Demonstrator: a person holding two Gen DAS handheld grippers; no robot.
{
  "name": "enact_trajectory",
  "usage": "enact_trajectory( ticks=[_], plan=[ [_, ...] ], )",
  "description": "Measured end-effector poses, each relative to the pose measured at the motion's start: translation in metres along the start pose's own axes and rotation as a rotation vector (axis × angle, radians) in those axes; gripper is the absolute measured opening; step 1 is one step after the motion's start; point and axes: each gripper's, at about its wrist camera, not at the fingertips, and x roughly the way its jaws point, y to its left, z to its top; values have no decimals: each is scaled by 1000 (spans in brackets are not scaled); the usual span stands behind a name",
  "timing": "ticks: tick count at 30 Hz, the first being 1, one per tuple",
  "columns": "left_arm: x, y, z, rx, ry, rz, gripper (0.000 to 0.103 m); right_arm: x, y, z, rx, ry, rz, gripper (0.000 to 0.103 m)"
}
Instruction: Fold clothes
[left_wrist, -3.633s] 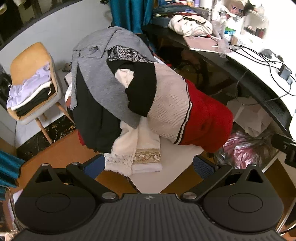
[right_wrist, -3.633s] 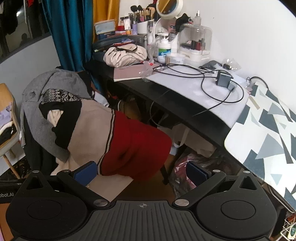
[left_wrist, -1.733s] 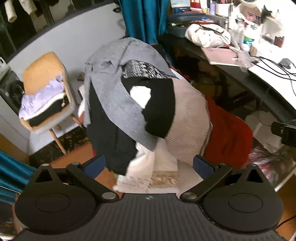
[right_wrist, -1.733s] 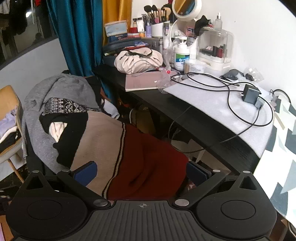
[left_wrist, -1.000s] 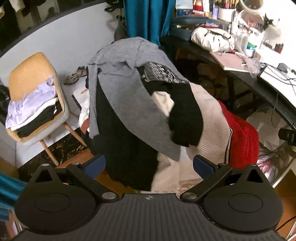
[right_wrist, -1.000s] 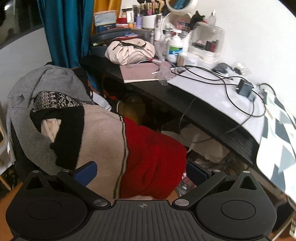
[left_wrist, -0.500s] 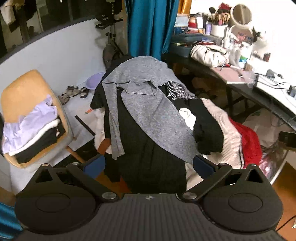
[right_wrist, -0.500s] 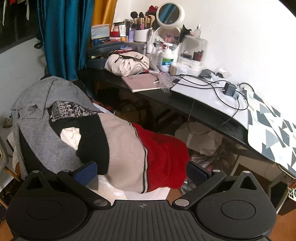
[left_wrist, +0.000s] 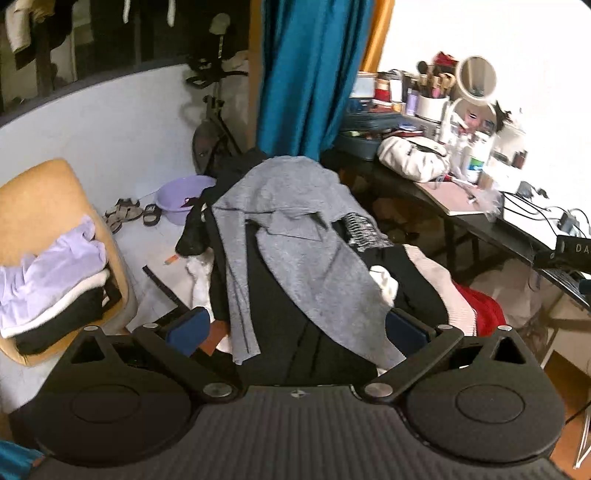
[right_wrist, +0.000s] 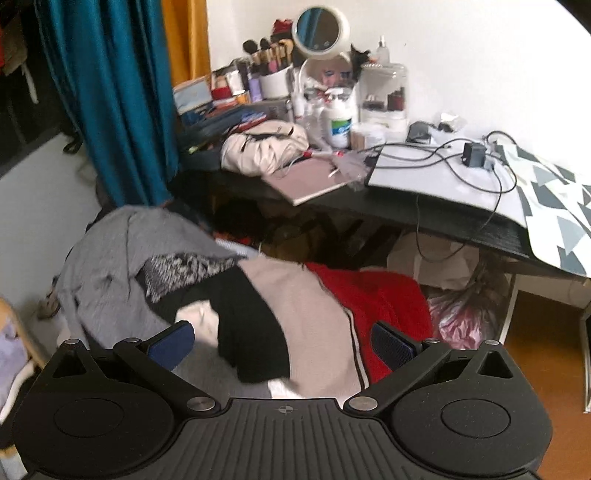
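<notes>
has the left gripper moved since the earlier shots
Yes. The left gripper has pulled back and tilted up from the clothes pile: the purple basin and more wall now show, and the pile sits lower.

- The grey cardigan (left_wrist: 295, 236) tops the clothes heap; all places below are relative to it.
- Beneath it: a black garment (left_wrist: 280, 325).
- To its right: a sweater (right_wrist: 317, 317) banded black, beige and red, with thin dark stripes.
- Behind it: a teal curtain (left_wrist: 310, 74).
- To its left: a mustard-yellow chair (left_wrist: 40, 192) holding lilac, white and black folded clothes (left_wrist: 51, 273).
- Far right: a black tabletop (right_wrist: 406, 210).
</notes>
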Motion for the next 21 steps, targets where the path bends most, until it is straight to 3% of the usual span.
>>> enact_trajectory(
  ticks=[6,11,13,16,19,21],
  plan=[
    [25,30,-1,-64,-2,16,103,40,-2,-1,65,26,-24,102],
    [57,55,27,-78,-29,46,103,86,14,-3,56,69,-13,96],
    [72,58,45,-50,-48,78,103,106,23,1,64,78,11,90],
    [99,56,74,76,-60,142,103,136,43,13,97,74,77,77],
    [121,52,96,193,-68,209,103,156,64,24,94,47,132,72],
    [134,58,106,217,-69,222,103,170,82,31,68,31,162,71]
  ],
)
